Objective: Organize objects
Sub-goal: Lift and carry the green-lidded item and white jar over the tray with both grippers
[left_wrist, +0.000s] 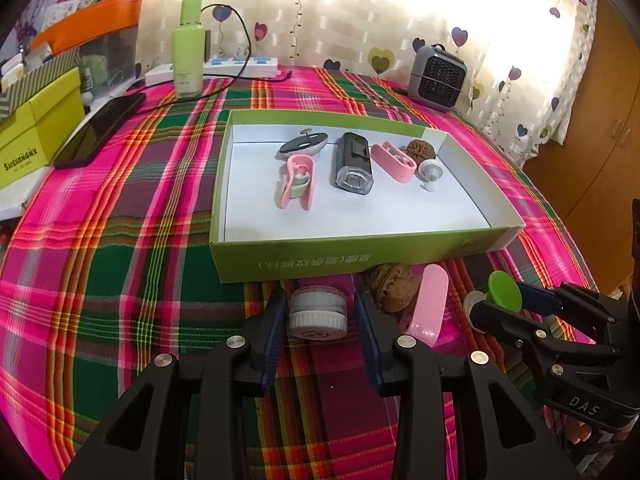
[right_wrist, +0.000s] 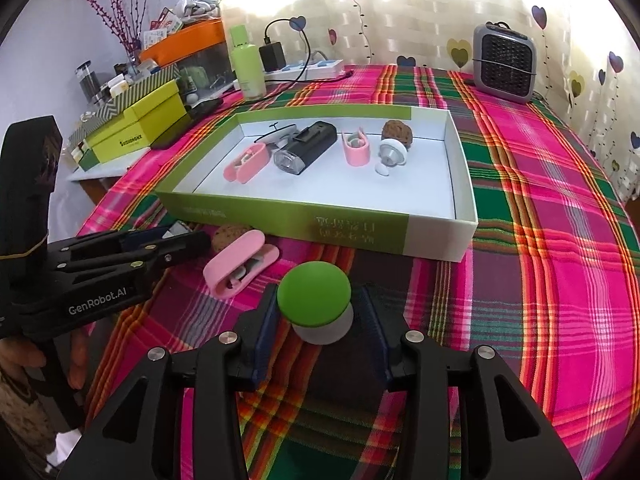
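Observation:
A green-sided open box point(left_wrist: 360, 254) point(right_wrist: 436, 236) on the plaid cloth holds two pink clips, a black light point(left_wrist: 353, 160) point(right_wrist: 304, 148), a walnut, a round dish and a small white piece. In front of the box lie a small white jar point(left_wrist: 318, 312), a walnut point(left_wrist: 394, 286) point(right_wrist: 226, 236) and a pink clip point(left_wrist: 428, 304) point(right_wrist: 240, 268). My left gripper point(left_wrist: 320, 308) is open with the jar between its fingers. My right gripper point(right_wrist: 320, 312) point(left_wrist: 508, 300) is open around a green-capped white mushroom-shaped object point(right_wrist: 316, 300) point(left_wrist: 504, 292), its left finger touching the cap.
At the back stand a green bottle point(left_wrist: 188, 48) point(right_wrist: 246, 64), a power strip point(left_wrist: 224, 68), and a small grey fan heater point(left_wrist: 438, 76) point(right_wrist: 504, 64). A black phone point(left_wrist: 100, 130) and yellow-green boxes point(left_wrist: 36, 136) point(right_wrist: 136, 124) sit at the left edge.

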A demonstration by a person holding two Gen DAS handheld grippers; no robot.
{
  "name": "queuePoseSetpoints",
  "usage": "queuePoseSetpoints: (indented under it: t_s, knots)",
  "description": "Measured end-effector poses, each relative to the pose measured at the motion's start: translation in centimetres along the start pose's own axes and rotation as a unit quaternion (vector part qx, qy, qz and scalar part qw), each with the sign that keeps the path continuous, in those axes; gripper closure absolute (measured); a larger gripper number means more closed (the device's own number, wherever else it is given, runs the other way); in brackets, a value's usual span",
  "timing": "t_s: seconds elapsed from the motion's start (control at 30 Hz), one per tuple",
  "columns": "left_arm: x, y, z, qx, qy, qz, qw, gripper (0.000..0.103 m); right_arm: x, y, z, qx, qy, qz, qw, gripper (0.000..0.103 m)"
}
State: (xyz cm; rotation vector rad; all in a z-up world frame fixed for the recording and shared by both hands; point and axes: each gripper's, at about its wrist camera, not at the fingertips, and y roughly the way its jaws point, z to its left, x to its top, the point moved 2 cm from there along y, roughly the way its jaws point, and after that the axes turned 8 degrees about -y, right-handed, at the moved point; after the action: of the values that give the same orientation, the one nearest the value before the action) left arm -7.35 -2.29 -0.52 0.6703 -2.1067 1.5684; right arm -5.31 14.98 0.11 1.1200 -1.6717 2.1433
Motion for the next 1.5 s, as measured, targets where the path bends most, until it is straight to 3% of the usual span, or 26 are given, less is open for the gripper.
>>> queuePoseSetpoints:
  t_s: [0.17, 0.3, 1.5]
  knots:
    - [0.3, 0.2, 0.0, 0.005, -0.002, -0.004, 1.0, 0.071, 0.2, 0.0, 0.0, 0.001, 0.002, -0.004, 1.0, 0.062]
    - [0.3, 0.2, 0.1, 0.011, -0.003, -0.008, 0.9999, 0.078, 0.3, -0.1, 0.2, 0.004, -0.002, -0.007, 1.0, 0.068]
    - [0.3, -1.0, 0.0, 0.004, -0.003, -0.016, 0.9999, 0.078, 0.6, -0.9, 0.3, 0.005, 0.001, -0.023, 1.0, 0.069]
